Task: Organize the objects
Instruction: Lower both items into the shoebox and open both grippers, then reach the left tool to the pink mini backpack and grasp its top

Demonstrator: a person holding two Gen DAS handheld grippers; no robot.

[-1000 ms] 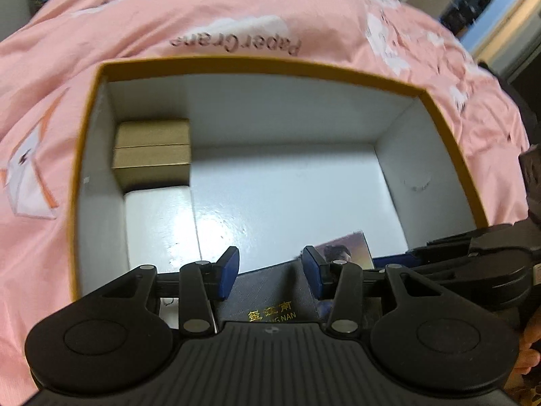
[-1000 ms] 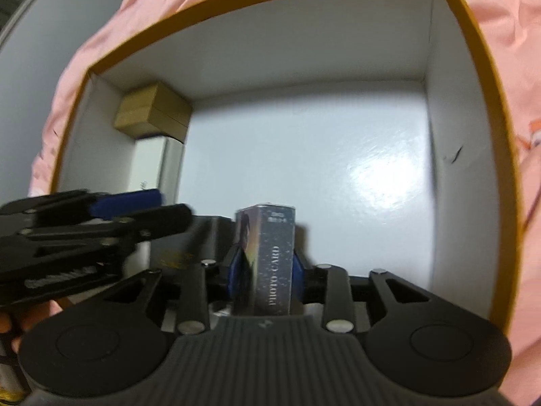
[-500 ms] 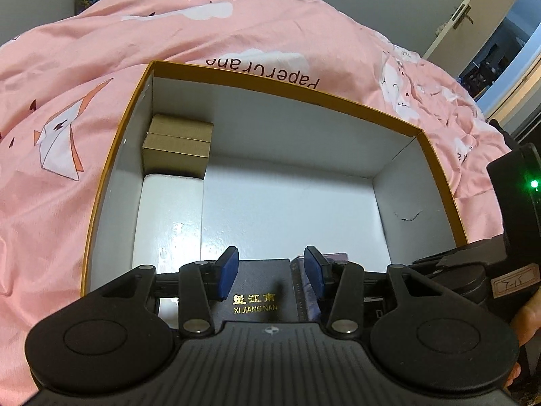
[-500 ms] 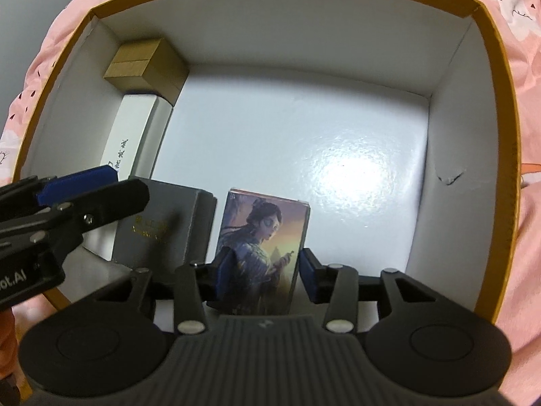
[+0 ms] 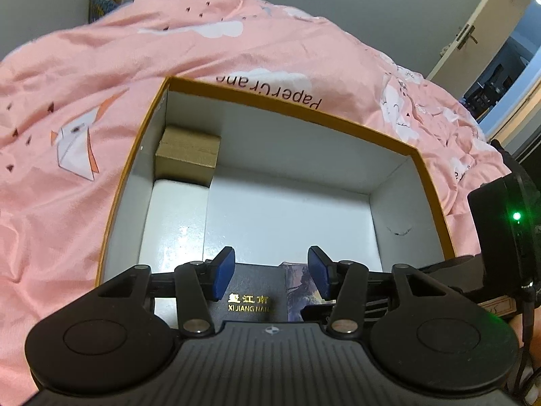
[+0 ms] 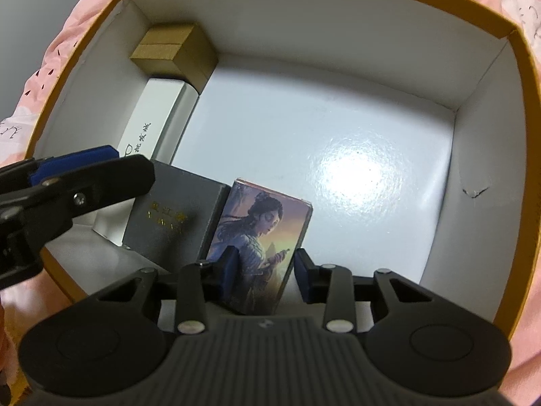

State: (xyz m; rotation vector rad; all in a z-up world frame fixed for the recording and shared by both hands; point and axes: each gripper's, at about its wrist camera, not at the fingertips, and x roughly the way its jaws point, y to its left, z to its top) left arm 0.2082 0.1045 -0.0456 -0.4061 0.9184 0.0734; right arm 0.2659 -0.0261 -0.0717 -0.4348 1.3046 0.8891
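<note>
card box [image 6: 260, 247] between right hand-held gripper [image 6: 265, 272] pads

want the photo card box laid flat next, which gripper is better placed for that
Right. The right gripper has its jaws open on either side of the photo card box, whereas the left gripper is centred over the dark grey box.

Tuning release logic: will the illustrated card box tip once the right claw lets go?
Possibly. The card box stands upright on a narrow base, though the grey box beside it may brace one side. Glossy tray floor could let it slide.
</note>
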